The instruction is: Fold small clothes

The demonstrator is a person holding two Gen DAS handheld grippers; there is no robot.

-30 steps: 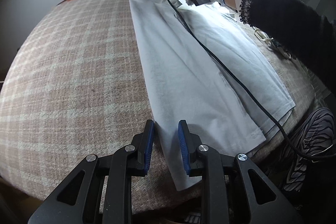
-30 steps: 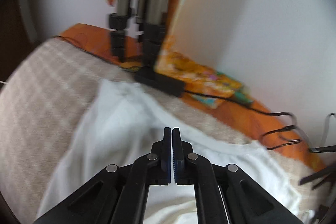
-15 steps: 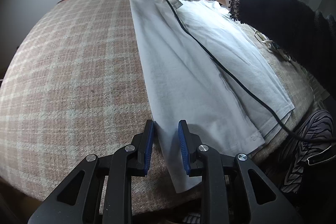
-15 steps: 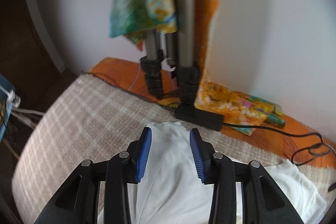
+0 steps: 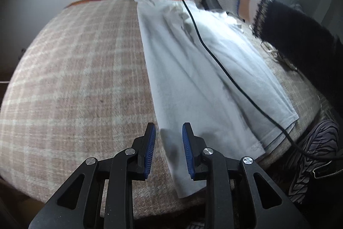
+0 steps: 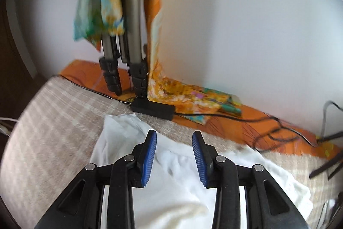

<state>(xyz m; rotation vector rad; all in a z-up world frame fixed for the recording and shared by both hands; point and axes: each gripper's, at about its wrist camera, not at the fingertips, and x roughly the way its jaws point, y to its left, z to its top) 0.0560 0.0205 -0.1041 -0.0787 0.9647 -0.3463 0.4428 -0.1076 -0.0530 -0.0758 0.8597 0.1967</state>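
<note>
A white T-shirt (image 5: 203, 70), already folded lengthwise, is laid from lower centre to upper centre of the frame on a plaid blanket (image 5: 75, 70). It is judged light, soft and limp, best pinched at hem corners. The left gripper (image 5: 166, 144) and right gripper (image 6: 174, 156) are held spread, empty.

A white shirt (image 5: 205, 70) is lying on a pink-and-cream plaid blanket (image 5: 75, 78); orange floral cloth (image 6: 184, 93) is showing at twelve o'clock.
</note>
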